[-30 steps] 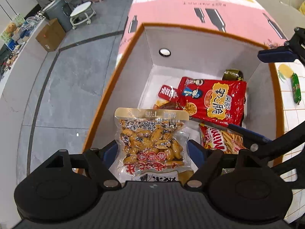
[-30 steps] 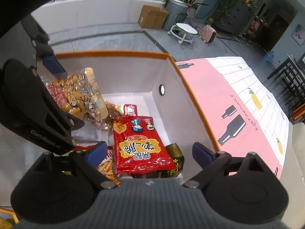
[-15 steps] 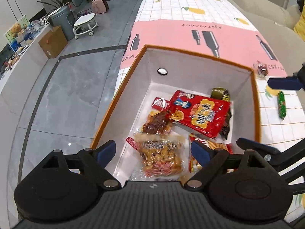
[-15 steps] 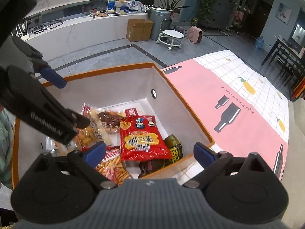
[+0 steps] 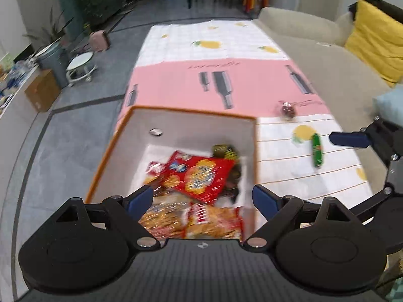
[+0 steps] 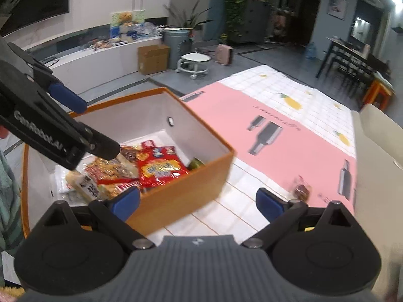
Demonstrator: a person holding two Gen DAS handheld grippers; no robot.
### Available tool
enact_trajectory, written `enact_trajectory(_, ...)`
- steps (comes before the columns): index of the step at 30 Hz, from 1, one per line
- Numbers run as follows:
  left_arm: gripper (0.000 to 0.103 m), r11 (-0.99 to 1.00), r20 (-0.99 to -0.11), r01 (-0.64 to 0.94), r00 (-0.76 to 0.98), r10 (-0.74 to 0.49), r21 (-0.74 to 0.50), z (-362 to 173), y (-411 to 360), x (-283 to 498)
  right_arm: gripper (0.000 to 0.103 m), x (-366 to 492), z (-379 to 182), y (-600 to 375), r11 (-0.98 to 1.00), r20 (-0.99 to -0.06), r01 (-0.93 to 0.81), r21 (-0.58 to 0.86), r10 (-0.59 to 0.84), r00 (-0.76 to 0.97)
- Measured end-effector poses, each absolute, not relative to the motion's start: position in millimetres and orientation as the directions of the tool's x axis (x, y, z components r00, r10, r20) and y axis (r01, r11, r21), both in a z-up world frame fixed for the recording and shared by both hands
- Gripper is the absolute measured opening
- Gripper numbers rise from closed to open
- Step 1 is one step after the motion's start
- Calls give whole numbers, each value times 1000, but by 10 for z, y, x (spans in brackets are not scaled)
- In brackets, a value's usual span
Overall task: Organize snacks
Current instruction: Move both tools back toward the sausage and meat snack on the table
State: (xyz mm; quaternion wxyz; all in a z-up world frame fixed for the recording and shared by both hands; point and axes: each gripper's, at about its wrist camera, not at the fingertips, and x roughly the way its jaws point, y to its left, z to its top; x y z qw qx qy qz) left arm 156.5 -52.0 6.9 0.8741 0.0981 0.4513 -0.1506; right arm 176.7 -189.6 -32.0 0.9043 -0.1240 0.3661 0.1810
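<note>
We count one orange box (image 5: 118, 136) on the tablecloth holding at least five snack packets, one of them a large red bag (image 5: 201, 176), and two loose snacks outside it: a green stick (image 5: 317, 149) and a small dark packet (image 5: 287, 108).

floor – grey tiles (image 5: 75, 136) | beige sofa (image 5: 314, 58) – yellow cushion (image 5: 372, 42) | white stool (image 6: 192, 60)

Peanut packet (image 5: 161, 216) released, now lying in box (image 5: 121, 136) among other snacks. Left gripper (image 5: 202, 200) empty, jaws wide, lifted above box. Right gripper (image 6: 197, 202) swung off box toward tablecloth (image 6: 289, 136).
</note>
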Motion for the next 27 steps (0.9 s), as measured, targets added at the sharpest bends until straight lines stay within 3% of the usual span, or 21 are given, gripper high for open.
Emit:
enact_trajectory(16,101,844,-833,534,491,-255,56,-215,-1427,1627,94,1731,-739,-2604,971,-754,-222,-88,81,652)
enact_trajectory(27,101,755,-819,646,492,-296,115,-418,-1893,1947,82,2192,-1141,-3078,993,-813,-62,-101,-46,581)
